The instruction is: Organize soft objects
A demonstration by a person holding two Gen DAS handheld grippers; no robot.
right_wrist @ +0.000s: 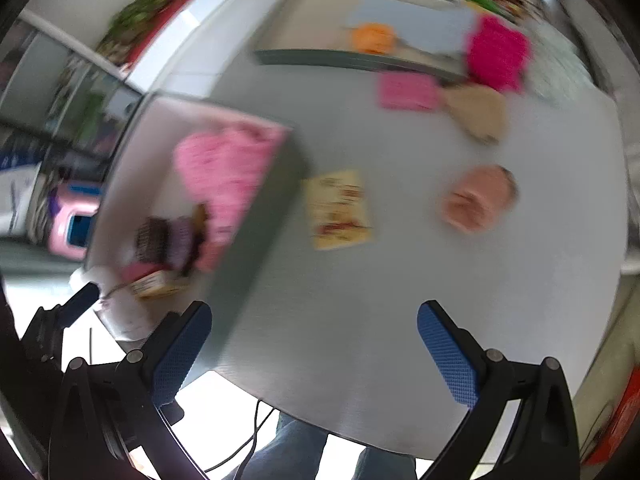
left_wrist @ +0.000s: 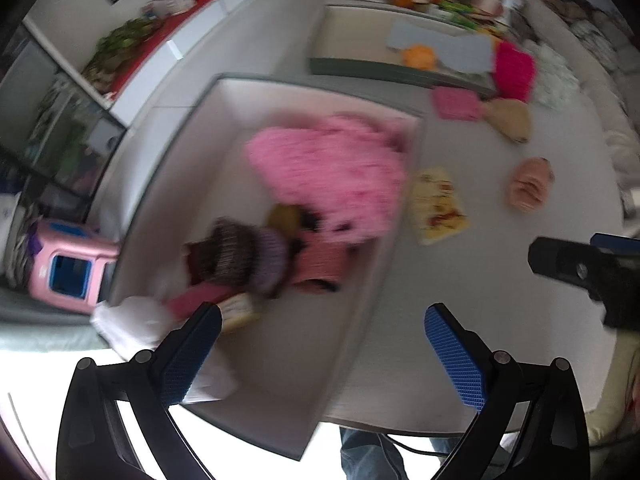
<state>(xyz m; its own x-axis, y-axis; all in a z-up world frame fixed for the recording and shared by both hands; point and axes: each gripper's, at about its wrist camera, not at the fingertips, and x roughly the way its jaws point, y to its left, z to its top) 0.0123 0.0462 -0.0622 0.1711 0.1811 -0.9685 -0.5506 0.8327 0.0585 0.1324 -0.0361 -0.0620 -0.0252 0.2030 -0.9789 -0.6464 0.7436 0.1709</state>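
A grey box (left_wrist: 168,152) at the table's left holds a fluffy pink item (left_wrist: 332,172), dark and purple knitted pieces (left_wrist: 244,256) and a white cloth (left_wrist: 132,320). It also shows in the right wrist view (right_wrist: 260,216). My left gripper (left_wrist: 322,350) is open and empty above the box's near corner. My right gripper (right_wrist: 314,344) is open and empty above the bare table. On the table lie a yellow printed pouch (right_wrist: 340,210), a peach soft toy (right_wrist: 480,198), a pink cloth (right_wrist: 408,90), a tan item (right_wrist: 478,112) and a magenta item (right_wrist: 498,54).
A second grey tray (left_wrist: 360,66) at the back holds a blue-grey cloth (left_wrist: 448,46) and an orange item (left_wrist: 418,56). The table's near edge (right_wrist: 340,426) lies just below the grippers. A pink toy (left_wrist: 68,264) sits on the floor at the left. Both views are blurred.
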